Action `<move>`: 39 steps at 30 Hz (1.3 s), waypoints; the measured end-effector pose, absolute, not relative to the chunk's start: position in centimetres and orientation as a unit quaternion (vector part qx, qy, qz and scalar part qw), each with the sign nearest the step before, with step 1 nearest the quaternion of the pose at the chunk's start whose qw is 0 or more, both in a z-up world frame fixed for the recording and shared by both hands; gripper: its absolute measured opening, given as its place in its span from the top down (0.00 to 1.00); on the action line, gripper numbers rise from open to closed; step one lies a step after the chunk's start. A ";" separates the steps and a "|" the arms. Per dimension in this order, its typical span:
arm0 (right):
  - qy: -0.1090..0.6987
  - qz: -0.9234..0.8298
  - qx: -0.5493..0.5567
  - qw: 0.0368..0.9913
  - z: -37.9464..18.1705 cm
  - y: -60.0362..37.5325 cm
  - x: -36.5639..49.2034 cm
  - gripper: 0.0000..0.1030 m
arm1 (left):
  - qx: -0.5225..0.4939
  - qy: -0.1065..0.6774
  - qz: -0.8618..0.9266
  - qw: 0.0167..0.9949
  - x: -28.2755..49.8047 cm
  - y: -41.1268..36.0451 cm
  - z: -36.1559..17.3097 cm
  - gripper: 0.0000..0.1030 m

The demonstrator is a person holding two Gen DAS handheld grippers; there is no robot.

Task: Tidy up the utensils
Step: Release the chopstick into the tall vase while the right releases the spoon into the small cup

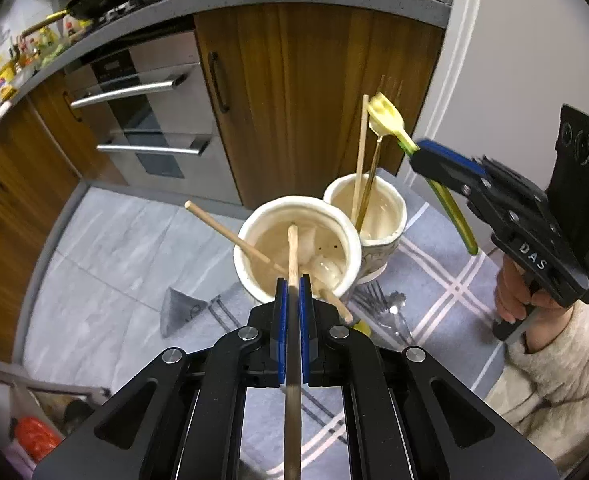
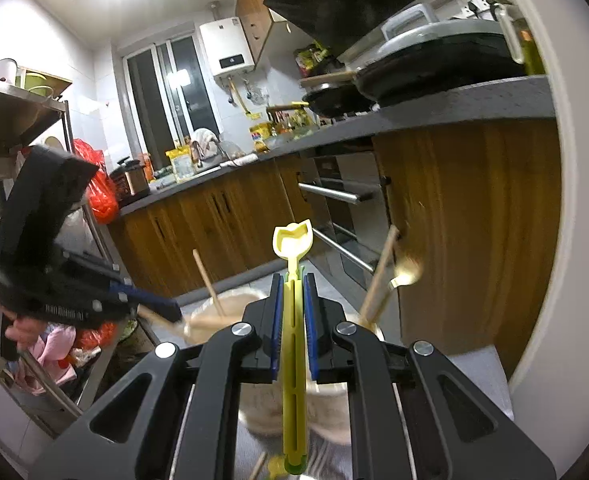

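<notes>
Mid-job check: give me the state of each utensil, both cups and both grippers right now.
Left gripper: shut on a wooden chopstick.
Wooden chopstick: clamped, tip over the near cup.
Right gripper: shut on the yellow spoon.
Yellow spoon: held in the air, bowl end forward.
Near cup: upright, another chopstick leaning across it.
Far cup: upright, holds a chopstick and a metal utensil.
Forks: loose on the mat.

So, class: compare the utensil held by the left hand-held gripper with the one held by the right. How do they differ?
The left hand-held gripper clamps a plain, thin wooden chopstick; the right hand-held gripper clamps a yellow-green plastic spoon with a shaped scoop. The chopstick's tip points down into the near ceramic cup; the spoon is held in the air, outside both cups. Both are gripped along their shafts.
</notes>
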State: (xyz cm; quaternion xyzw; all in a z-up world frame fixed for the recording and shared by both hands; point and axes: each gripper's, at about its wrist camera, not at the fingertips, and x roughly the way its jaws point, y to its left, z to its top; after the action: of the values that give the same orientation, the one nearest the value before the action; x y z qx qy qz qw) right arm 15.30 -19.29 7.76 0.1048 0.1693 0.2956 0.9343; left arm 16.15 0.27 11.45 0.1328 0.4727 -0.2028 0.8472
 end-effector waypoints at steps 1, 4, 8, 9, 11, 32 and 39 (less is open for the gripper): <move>0.165 0.296 0.106 0.935 7.7 -19.1 15.7 0.90 | 0.133 0.469 -0.199 0.850 16.3 0.3 11.5 0.94; 0.158 0.307 0.126 0.930 7.1 -18.4 17.5 0.90 | 0.113 0.468 -0.198 0.854 17.1 0.5 11.7 0.94; 0.160 0.310 0.169 0.922 6.2 -18.4 19.3 0.90 | 0.103 0.461 -0.194 0.860 17.6 0.7 11.8 0.94; 0.157 0.308 0.173 0.922 5.9 -18.3 19.6 0.90 | 0.097 0.456 -0.196 0.863 17.6 0.8 11.9 0.94; 0.149 0.296 0.170 0.928 5.7 -18.1 19.8 0.90 | 0.085 0.442 -0.201 0.870 17.4 0.9 12.3 0.83; 0.140 0.254 0.042 0.956 3.9 -16.2 17.3 0.90 | 0.014 0.291 -0.160 0.943 14.9 3.8 13.7 0.69; 0.164 0.251 0.043 0.953 3.6 -16.6 16.8 0.90 | 0.013 0.278 -0.156 0.948 12.6 4.0 13.1 0.67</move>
State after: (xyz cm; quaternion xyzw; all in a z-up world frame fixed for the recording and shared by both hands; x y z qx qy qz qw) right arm 16.78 -16.64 3.57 0.0434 0.1637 0.2507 0.9531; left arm 12.59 4.05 13.05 0.0126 0.2778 -0.1557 0.9479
